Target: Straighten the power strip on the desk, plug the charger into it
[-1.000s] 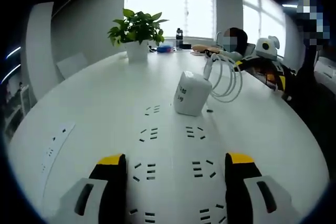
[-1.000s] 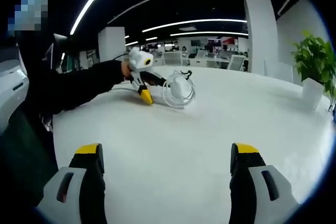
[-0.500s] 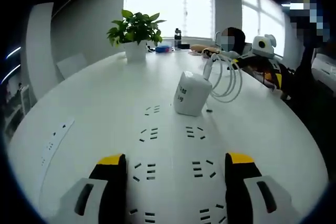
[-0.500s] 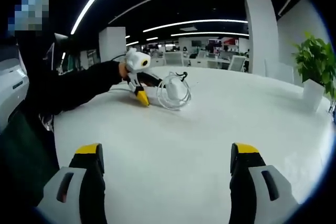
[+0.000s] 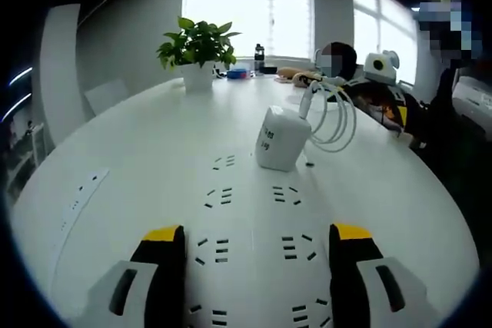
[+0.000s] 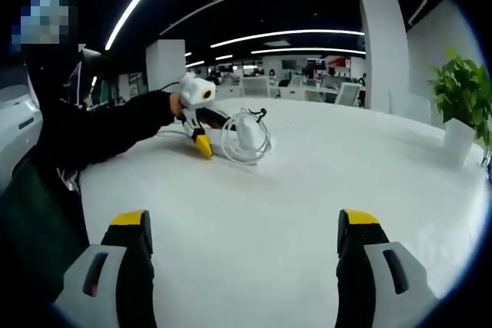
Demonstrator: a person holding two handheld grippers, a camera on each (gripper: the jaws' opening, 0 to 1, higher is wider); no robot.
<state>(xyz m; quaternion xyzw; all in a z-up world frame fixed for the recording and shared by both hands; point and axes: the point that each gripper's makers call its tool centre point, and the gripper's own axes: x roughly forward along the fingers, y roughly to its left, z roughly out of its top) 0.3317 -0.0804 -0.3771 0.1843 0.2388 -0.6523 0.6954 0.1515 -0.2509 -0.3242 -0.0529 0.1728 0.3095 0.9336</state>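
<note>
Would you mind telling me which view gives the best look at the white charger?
The left gripper view: the charger sits close ahead on the power strip, its printed side and coiled cable clear. In the right gripper view the charger is small and distant, ringed by its cable beside the left gripper.

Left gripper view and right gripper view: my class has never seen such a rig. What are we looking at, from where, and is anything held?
A person holds a two-jaw claw in each hand. A camera rides on each claw and looks forward along its jaws. In the left gripper view, the left claw hangs open over a white power strip on the desk. Beyond it are a white charger, its coiled cable and a potted plant. The right gripper view shows the right claw open above the desk. Nothing is held.
</note>
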